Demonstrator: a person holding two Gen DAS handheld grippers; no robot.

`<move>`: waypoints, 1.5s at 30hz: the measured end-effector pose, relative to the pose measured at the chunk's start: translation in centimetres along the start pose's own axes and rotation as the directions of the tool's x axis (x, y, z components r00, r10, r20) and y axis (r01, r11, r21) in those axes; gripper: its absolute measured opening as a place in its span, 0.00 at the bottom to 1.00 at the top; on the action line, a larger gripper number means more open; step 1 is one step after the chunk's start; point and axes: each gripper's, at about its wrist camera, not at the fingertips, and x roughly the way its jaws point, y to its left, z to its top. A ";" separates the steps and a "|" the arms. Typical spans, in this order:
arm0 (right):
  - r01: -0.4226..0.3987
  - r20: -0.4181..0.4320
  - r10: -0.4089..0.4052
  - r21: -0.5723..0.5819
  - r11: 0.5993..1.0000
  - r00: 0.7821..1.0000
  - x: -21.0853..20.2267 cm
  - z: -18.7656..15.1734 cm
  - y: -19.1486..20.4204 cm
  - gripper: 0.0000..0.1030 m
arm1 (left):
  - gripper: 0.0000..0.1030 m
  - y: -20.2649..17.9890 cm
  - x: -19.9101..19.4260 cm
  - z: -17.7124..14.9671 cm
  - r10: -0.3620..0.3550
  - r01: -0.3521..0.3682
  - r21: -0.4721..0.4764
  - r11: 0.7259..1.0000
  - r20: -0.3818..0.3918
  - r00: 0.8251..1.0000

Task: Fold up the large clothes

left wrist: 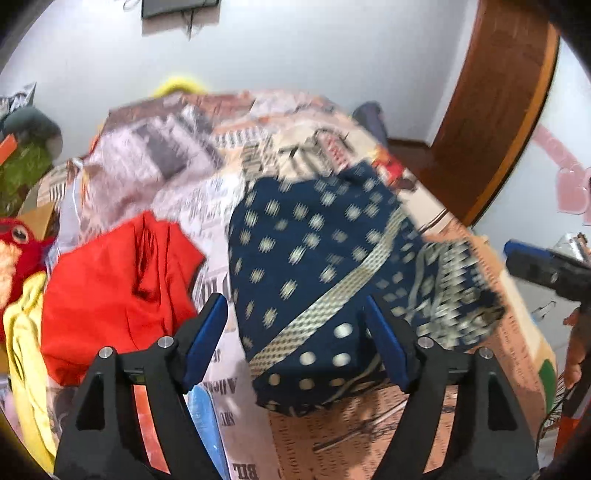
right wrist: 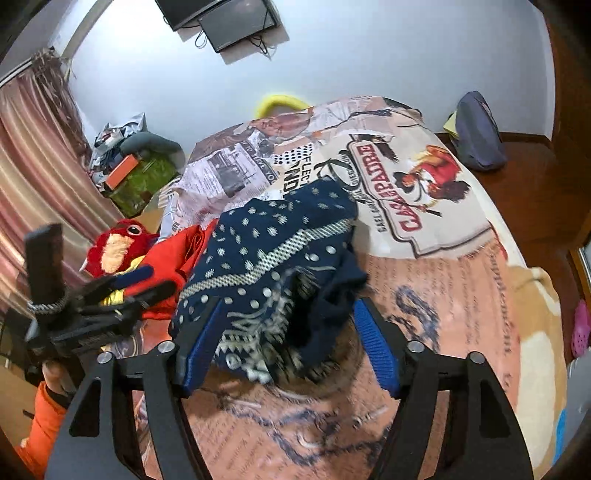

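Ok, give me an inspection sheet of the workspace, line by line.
Surface: bed with printed bedspread, rumpled at the far left.
Job's things: navy patterned garment bunched mid-bed; red garment heaped to its left.
Clutter: red plush toy, yellow cloth, dark blue bag.
Grippers: left claw open, garment between its fingers; right claw open over the garment.
Cables: dangling under the wall screen.
Surroundings: curtain, wooden door frame, white wall.
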 end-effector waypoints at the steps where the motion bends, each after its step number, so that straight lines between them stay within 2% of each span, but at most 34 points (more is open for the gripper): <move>1: 0.003 -0.008 -0.003 0.009 1.000 1.000 0.4 -0.1 0.1 0.68 | 0.73 0.2 0.7 -0.3 -0.005 0.004 -0.007 1.000 -0.024 1.000; 3: -0.014 -0.038 0.016 0.048 0.999 0.999 1.9 -0.4 -0.1 0.68 | 0.73 0.1 1.9 -1.5 -0.015 0.015 -0.001 1.000 -0.062 0.998; 5: -0.020 -0.069 0.025 0.071 0.997 0.997 3.0 -0.9 -0.4 0.68 | 0.74 0.0 2.4 -2.5 -0.008 0.009 0.011 1.000 -0.066 0.998; 9: 0.057 -0.151 -0.045 0.071 0.996 0.987 5.3 -2.8 -2.0 0.68 | 0.74 0.3 2.5 -3.6 -0.022 0.023 0.009 1.000 -0.065 0.998; 12: 0.025 -0.206 0.002 0.126 0.992 0.979 6.1 -4.9 -4.3 0.70 | 0.74 0.4 2.5 -4.3 -0.032 0.033 0.010 0.999 -0.085 0.996; 14: 0.028 -0.217 0.005 0.148 0.989 0.976 5.9 -5.5 -5.1 0.72 | 0.74 0.4 2.1 -4.6 -0.038 0.039 0.010 0.999 -0.104 0.994; 17: 0.046 -0.215 -0.017 0.132 0.990 0.977 4.9 -5.5 -5.3 0.72 | 0.74 0.3 1.1 -4.5 -0.007 0.010 0.029 1.000 -0.087 0.996; 23: 0.060 -0.170 -0.050 0.056 0.997 0.984 3.2 -3.7 -4.1 0.72 | 0.74 0.1 -1.6 -3.0 0.058 -0.059 0.089 0.994 0.019 0.998; 29: 0.033 -0.117 -0.027 0.047 0.998 0.993 3.9 -1.7 -3.4 0.72 | 0.80 1.0 -1.1 -0.6 0.072 -0.078 0.092 0.993 0.061 0.996; 30: 0.030 -0.117 -0.025 0.048 0.998 0.993 4.4 -1.5 -3.4 0.72 | 0.81 1.4 -0.5 -0.2 0.060 -0.064 0.078 0.995 0.057 0.997; 33: 0.009 -0.142 0.000 0.065 0.998 0.990 6.6 -0.8 -4.0 0.72 | 0.83 2.7 1.5 1.0 -0.043 0.043 0.012 0.999 0.013 0.999; 36: -0.016 -0.182 0.035 0.105 0.994 0.983 8.9 -0.5 -5.2 0.72 | 0.83 4.1 4.3 1.7 -0.145 0.141 -0.079 0.987 -0.053 0.988; 39: -0.109 -0.221 0.152 0.195 0.975 0.963 11.0 -0.5 -6.9 0.73 | 0.88 5.6 7.0 2.1 -0.268 0.251 -0.179 0.951 -0.076 0.961; 42: -0.199 -0.235 0.265 0.268 0.943 0.935 12.9 -0.2 -8.1 0.77 | 0.88 6.7 9.3 2.4 -0.355 0.321 -0.258 0.911 -0.096 0.930; 45: -0.245 -0.232 0.312 0.276 0.929 0.921 14.0 0.3 -8.4 0.81 | 0.92 7.4 11.7 2.5 -0.443 0.384 -0.339 0.859 -0.117 0.889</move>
